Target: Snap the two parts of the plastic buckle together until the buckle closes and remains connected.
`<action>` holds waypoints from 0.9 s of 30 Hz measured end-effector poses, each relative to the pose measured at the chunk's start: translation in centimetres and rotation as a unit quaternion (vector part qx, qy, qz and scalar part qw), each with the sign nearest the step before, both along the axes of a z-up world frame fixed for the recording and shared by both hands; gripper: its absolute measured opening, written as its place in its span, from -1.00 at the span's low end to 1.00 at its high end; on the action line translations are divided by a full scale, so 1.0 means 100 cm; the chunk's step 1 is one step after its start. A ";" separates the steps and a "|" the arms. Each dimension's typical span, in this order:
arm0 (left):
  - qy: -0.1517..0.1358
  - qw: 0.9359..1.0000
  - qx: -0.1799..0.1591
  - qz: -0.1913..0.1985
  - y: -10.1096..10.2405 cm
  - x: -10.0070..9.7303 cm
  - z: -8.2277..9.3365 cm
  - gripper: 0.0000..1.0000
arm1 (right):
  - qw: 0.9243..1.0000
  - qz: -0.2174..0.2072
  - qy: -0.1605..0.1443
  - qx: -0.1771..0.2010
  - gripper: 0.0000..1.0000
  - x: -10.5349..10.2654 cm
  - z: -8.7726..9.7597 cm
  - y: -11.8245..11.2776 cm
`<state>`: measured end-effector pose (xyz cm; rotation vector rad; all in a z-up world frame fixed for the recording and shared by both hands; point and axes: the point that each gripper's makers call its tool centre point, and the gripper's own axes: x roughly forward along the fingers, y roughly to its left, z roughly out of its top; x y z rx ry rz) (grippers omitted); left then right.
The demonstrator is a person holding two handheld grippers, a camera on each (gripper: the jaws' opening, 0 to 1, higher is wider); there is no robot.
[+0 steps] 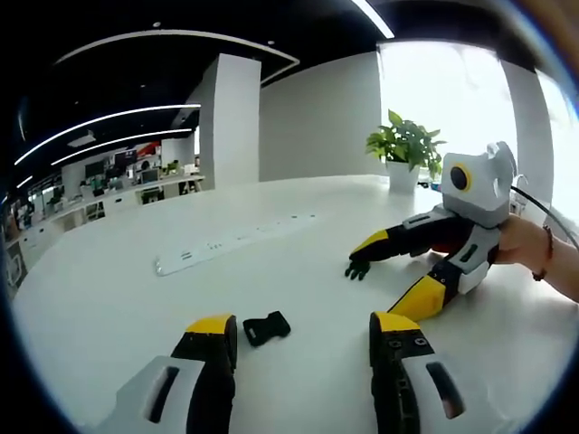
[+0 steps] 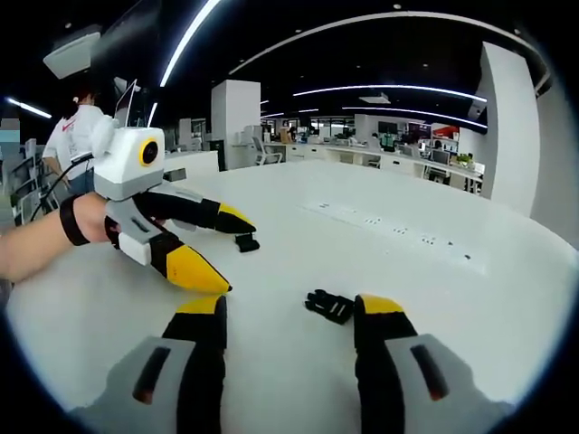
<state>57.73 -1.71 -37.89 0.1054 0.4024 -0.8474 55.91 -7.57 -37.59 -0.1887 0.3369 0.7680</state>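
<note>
Two black plastic buckle halves lie well apart on white table (image 1: 109, 298): socket half (image 1: 266, 327) between your left gripper (image 1: 303, 339) jaws, pronged half (image 2: 329, 306) by your right gripper (image 2: 288, 325). Both grippers spread wide, empty, lined up for pickup before snapping.

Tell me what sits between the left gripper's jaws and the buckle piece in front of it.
Nothing: in the left gripper view the buckle piece lies beside the left gripper's left jaw tip, on the bare white table.
</note>
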 end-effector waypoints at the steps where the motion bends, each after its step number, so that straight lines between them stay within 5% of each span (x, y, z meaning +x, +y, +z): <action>1: 0.000 1.000 0.001 -0.001 0.000 0.000 0.000 0.19 | 1.000 0.000 0.000 0.000 0.14 -0.001 0.000 0.000; 16: 0.010 1.000 -0.002 -0.003 0.001 -0.006 -0.002 0.04 | 1.000 0.006 0.003 -0.003 -0.08 -0.013 0.000 0.003; 27: 0.016 1.000 -0.003 -0.007 0.002 -0.007 -0.001 -0.01 | 1.000 0.002 0.007 -0.004 -0.06 -0.008 0.000 0.002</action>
